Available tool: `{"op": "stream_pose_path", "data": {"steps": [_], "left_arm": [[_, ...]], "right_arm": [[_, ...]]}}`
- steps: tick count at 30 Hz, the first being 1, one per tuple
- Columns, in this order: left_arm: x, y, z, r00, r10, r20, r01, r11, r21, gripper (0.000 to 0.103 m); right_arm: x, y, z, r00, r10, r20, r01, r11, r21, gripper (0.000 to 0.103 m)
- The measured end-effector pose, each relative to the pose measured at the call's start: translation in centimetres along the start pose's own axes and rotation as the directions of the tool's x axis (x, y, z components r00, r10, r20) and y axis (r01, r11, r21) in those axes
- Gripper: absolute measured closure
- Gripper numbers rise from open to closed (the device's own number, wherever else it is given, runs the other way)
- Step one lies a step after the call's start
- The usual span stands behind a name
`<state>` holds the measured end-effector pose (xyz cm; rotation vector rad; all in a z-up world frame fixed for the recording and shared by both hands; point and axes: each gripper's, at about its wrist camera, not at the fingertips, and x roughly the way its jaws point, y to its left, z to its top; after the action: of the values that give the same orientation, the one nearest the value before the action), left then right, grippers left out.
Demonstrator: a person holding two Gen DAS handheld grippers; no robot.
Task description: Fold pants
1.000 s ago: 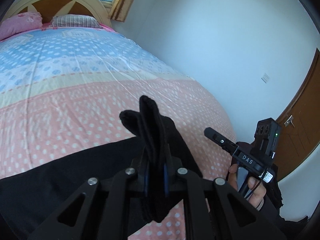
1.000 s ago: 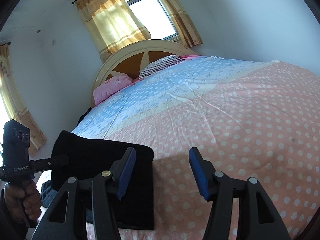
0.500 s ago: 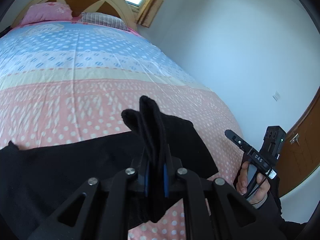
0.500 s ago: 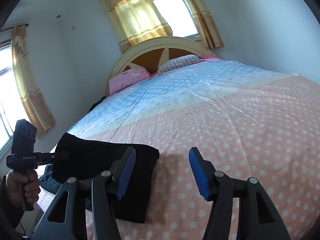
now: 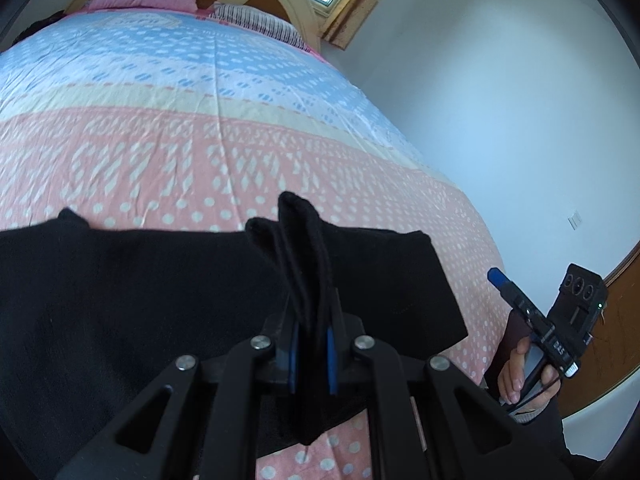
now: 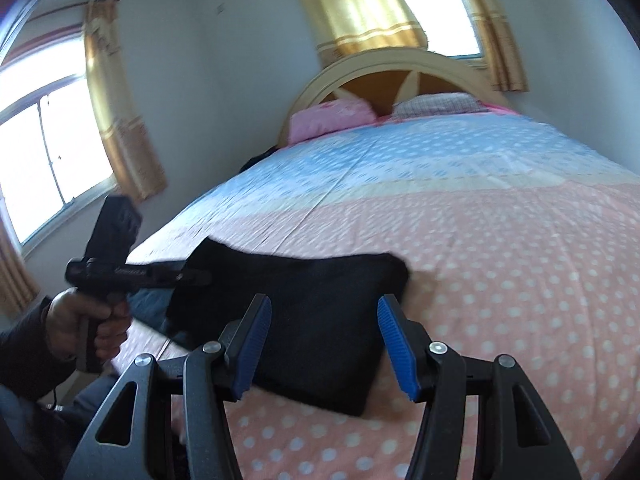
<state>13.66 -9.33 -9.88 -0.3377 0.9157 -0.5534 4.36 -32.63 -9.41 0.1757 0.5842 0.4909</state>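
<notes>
Left gripper (image 5: 310, 354) had its fingers clamped on a bunched fold of the black pants (image 5: 140, 300) on the bed (image 5: 200, 128); right gripper (image 6: 324, 344) hung wide open above them.

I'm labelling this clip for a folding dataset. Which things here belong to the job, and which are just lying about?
Job:
- black pants, lying on the bed
- left gripper, shut on a pinched fold of the pants
- right gripper, open above the pants

Lying about:
- pink pillow
- striped pillow
- headboard
- curtains
</notes>
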Motion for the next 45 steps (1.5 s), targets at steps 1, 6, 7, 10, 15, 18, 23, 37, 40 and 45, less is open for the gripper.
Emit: {"op": "stream_pose_path", "data": {"steps": [1,6,7,10,15,18,23,37,40,45], "left_arm": [[0.2,0.2,-0.2,1.0,0.002,-0.003,-0.002,1.0,-0.007,0.092],[0.7,1.3,-0.7,1.0,0.02,-0.012,-0.02,1.0,-0.021,0.092],[0.8,1.6,-0.8,1.0,0.024,-0.015,-0.024,0.999,-0.023,0.092],[0.7,2.1,-0.9,1.0,0.01,-0.017,-0.011,0.999,-0.041,0.092],[-1.2,1.8,-0.6,0.999,-0.032,0.02,0.033,0.999,-0.042,0.092],[-1.8,2.0,-0.6,0.999,-0.026,0.027,0.028,0.999,-0.042,0.092],[-0.5,3.4,-1.3,1.0,0.017,-0.008,-0.018,0.998,-0.067,0.092],[-1.8,3.2,-1.5,0.983,0.174,0.063,-0.176,0.984,0.026,0.033],[-1.2,3.4,-1.6,0.971,0.236,0.046,-0.239,0.969,0.07,0.025],[-1.0,2.6,-2.5,0.953,0.3,0.034,-0.301,0.938,0.17,0.025]], "right_arm": [[0.5,0.4,-0.2,1.0,0.007,-0.026,-0.007,1.0,-0.012,0.046],[2.3,1.2,-1.0,0.995,0.004,-0.103,-0.009,0.999,-0.042,0.046],[2.2,1.3,-1.0,0.995,0.013,-0.097,-0.017,0.999,-0.041,0.046],[1.8,1.1,-0.7,0.997,0.031,-0.069,-0.033,0.999,-0.03,0.046],[2.0,1.1,-0.7,0.996,0.038,-0.079,-0.04,0.999,-0.026,0.046],[2.4,1.6,-1.0,0.993,0.054,-0.107,-0.058,0.998,-0.037,0.046],[5.0,1.7,-2.4,0.974,-0.004,-0.225,-0.014,0.997,-0.076,0.045],[7.7,0.9,3.4,0.982,-0.098,-0.164,0.097,0.995,-0.014,0.038],[10.9,-1.6,2.7,0.949,-0.172,-0.263,0.187,0.982,0.036,0.038],[8.4,1.1,3.3,0.972,-0.145,-0.187,0.151,0.988,0.019,0.038]]}}
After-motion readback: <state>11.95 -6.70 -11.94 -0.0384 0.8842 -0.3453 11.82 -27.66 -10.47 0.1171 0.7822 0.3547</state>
